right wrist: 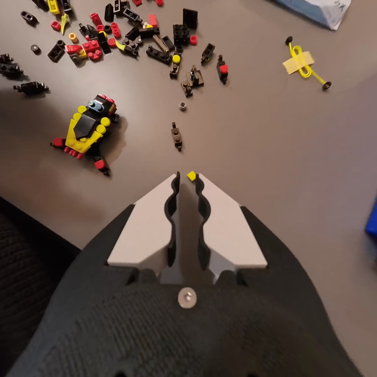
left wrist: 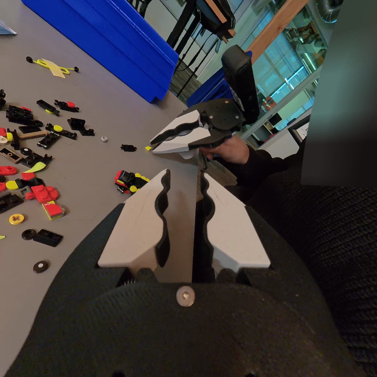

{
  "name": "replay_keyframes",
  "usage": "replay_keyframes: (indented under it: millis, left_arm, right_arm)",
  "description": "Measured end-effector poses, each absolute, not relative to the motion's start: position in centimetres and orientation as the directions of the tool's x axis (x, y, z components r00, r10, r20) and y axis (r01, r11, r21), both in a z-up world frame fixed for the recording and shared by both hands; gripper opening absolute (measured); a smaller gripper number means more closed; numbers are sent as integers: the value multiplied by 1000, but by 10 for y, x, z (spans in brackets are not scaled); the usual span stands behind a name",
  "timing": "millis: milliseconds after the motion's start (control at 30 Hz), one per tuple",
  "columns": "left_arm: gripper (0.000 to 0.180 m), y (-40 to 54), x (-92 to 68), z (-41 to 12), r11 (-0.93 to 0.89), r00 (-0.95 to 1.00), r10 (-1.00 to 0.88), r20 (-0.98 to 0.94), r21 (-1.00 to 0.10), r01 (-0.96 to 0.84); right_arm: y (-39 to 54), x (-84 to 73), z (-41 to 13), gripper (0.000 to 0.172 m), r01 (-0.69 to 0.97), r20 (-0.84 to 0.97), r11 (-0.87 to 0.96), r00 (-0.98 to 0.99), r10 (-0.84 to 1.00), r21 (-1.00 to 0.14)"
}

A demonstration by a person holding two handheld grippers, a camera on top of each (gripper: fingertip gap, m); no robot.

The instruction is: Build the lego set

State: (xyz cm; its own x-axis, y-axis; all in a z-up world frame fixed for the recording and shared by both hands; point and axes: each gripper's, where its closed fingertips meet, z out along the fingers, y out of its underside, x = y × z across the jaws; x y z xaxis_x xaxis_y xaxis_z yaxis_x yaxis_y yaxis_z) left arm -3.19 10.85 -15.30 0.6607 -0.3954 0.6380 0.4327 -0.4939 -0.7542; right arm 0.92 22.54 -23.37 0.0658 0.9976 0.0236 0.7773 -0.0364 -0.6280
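My right gripper [right wrist: 187, 174] is low over the grey table [right wrist: 265, 142] with its jaws a little apart. A tiny yellow piece [right wrist: 191, 175] lies on the table between the fingertips, against the right-hand one and clear of the other, so it is not gripped. In the left wrist view that gripper [left wrist: 153, 145] has its tips next to the yellow piece [left wrist: 148, 148]. My left gripper [left wrist: 185, 173] is open and empty, over the table's edge. A small yellow, black and red brick model [right wrist: 87, 130] stands to the left; it is near my left fingertip [left wrist: 130, 181].
A small black plate [right wrist: 176, 137] and a grey round stud [right wrist: 183, 106] lie ahead of the right gripper. Loose red, black and yellow bricks [right wrist: 122, 36] lie farther off. A taped yellow cord [right wrist: 299, 63] lies far right. A blue bin [left wrist: 106, 40] stands on the table. Left tips to right tips: about 15 cm. My right gripper is the nearer one to the small black plate [right wrist: 176, 137]: about 4 cm, against 12 cm.
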Motion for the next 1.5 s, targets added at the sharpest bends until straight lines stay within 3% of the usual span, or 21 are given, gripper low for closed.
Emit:
replay_keyframes:
  millis: [967, 1300, 1500]
  left_arm:
    - [26, 108, -31, -154, -499, 660, -396, 638, -753, 429]
    - [27, 108, -31, -154, -500, 658, -397, 640, -752, 431]
    - [27, 111, -30, -155, -502, 652, -392, 649, -745, 440]
  right_arm:
    - [221, 4, -239, 14, 776, 1, -10, 13, 1000, -630]
    - [222, 3, -240, 6, 777, -1, -14, 18, 1000, -629]
    - [231, -2, -223, 6, 726, 9, -7, 18, 1000, -688]
